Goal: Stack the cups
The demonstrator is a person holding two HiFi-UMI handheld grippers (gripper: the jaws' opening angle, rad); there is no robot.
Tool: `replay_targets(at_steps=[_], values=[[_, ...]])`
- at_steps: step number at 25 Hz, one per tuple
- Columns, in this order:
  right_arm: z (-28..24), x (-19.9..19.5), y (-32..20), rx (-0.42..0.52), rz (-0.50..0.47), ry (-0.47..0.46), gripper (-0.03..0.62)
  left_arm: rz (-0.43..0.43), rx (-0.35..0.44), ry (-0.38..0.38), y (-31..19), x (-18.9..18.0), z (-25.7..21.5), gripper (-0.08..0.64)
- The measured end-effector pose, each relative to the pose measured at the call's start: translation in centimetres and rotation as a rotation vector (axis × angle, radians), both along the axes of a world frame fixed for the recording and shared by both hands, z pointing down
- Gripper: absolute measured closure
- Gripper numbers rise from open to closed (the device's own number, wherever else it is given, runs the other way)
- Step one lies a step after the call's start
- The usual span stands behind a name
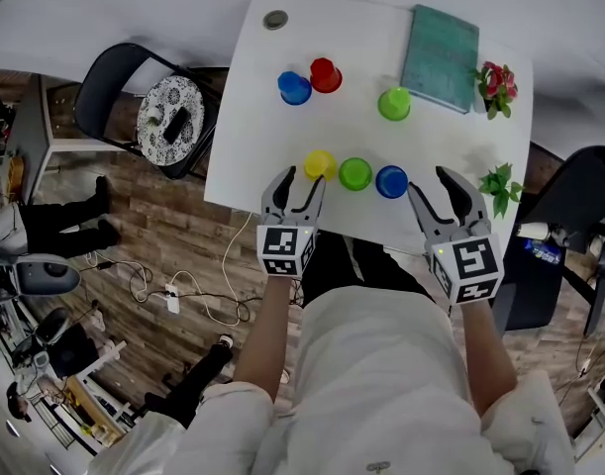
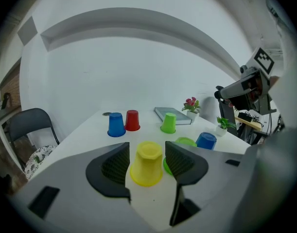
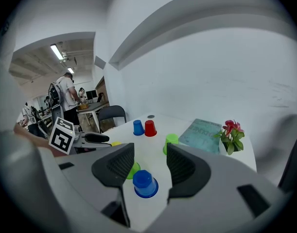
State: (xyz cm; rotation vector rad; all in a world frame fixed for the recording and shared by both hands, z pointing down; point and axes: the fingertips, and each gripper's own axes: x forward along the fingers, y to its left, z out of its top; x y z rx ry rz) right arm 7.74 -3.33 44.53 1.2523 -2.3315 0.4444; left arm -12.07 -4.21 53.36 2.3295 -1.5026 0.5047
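Six cups stand upside down on the white table (image 1: 252, 117). Blue (image 1: 294, 88), red (image 1: 325, 74) and green (image 1: 393, 104) cups form the far row. Yellow (image 1: 320, 164), green (image 1: 354, 174) and blue (image 1: 391, 181) cups line the near edge. My left gripper (image 1: 299, 180) is open, its tips just short of the yellow cup (image 2: 147, 163), which shows between the jaws untouched. My right gripper (image 1: 433, 186) is open too, at the table's near right edge. In the right gripper view, that gripper (image 3: 150, 149) frames the near blue cup (image 3: 145, 184), apart from both pads.
A teal book (image 1: 441, 45) and a potted flower (image 1: 496, 85) lie at the far right, with a small green plant (image 1: 499, 186) at the right edge. A dark chair with a patterned cushion (image 1: 173, 117) stands left of the table. Cables lie on the wooden floor.
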Motion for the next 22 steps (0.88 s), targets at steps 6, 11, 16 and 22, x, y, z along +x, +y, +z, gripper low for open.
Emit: replay_targets(at_steps=[6,11,16,22], values=[[-0.4,-0.1,-1.7,0.028,-0.004,0.001,0.377,-0.001,0.018,0.009,0.3,0.1,-2.1,0.327],[0.1,0.1,-3.9,0.043,-0.009,0.012,0.377,-0.002,0.035,0.021,0.4,0.6,-4.1,0.327],[1.5,0.1,-6.3,0.037,-0.024,0.029,0.376,-0.001,0.051,0.031,0.6,1.2,-5.9,0.327],[2.8,-0.5,-8.9,0.027,-0.045,0.022,0.371,-0.004,0.051,0.053,1.2,1.5,-7.0,0.327]])
